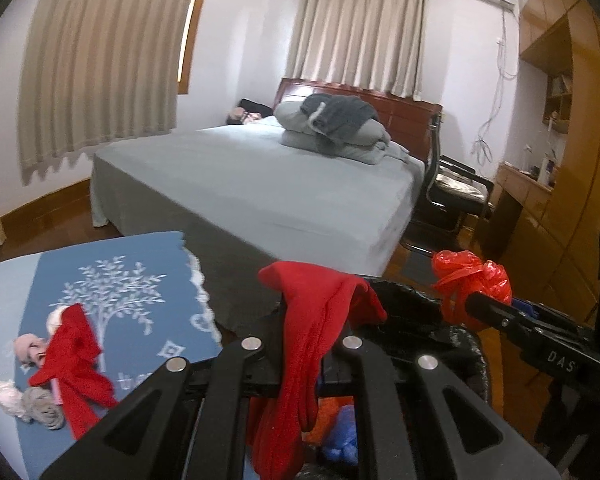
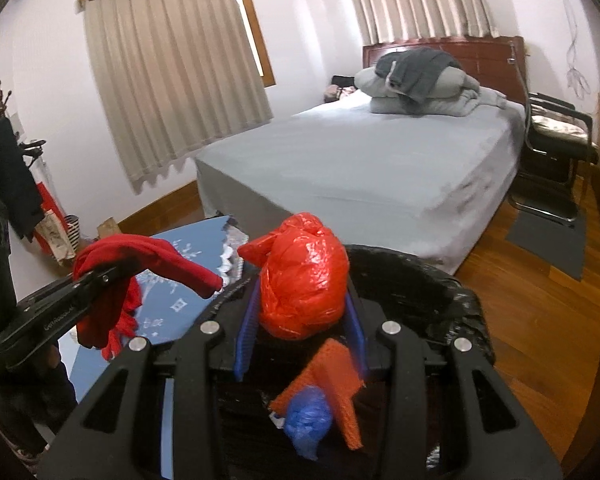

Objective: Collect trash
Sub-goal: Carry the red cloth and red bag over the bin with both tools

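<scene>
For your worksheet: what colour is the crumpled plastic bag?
Red plastic bag; clearest in the right wrist view.

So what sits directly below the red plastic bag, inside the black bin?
In the right wrist view, below the red plastic bag: an orange sponge and crumpled blue bag, inside the black bin.

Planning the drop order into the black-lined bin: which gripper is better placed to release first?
Right. The right gripper holds the red plastic bag directly over the bin; the left gripper grips its red cloth nearer the rim.
</scene>
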{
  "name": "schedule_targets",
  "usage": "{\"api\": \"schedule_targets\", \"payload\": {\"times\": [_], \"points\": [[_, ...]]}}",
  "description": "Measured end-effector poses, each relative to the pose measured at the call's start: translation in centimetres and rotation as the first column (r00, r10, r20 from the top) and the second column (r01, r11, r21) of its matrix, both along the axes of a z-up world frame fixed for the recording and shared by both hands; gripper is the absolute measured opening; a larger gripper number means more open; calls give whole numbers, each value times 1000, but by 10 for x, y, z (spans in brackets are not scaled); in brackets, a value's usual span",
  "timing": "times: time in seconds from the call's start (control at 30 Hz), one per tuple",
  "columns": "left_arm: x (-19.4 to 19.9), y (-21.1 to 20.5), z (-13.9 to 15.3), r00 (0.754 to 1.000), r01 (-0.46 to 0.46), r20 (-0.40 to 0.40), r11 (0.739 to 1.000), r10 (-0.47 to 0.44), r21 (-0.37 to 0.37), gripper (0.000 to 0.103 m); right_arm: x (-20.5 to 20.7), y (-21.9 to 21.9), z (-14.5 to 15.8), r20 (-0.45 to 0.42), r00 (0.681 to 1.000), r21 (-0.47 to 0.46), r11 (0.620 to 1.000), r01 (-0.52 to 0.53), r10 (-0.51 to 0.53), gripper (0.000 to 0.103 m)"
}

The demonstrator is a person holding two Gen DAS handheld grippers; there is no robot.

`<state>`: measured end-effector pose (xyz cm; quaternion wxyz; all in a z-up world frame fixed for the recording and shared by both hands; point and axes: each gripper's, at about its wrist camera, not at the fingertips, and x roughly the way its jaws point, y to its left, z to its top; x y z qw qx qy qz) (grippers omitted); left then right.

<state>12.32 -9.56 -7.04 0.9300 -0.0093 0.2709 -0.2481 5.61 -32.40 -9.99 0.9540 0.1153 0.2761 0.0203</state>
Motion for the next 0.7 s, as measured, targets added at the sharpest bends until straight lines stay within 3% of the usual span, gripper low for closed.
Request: {"api": "schedule_targets", "payload": {"times": [0.27,0.7], "points": [[5,-42,-10,999,52,-11,999,-52,0,9,-1,-23,-7,-14,999,-2,999,45,-45,38],[16,-65,-24,993,98,-63,995,-97,15,10,1,-42,-26,-49,995,-7,996,86,-86,41]]}}
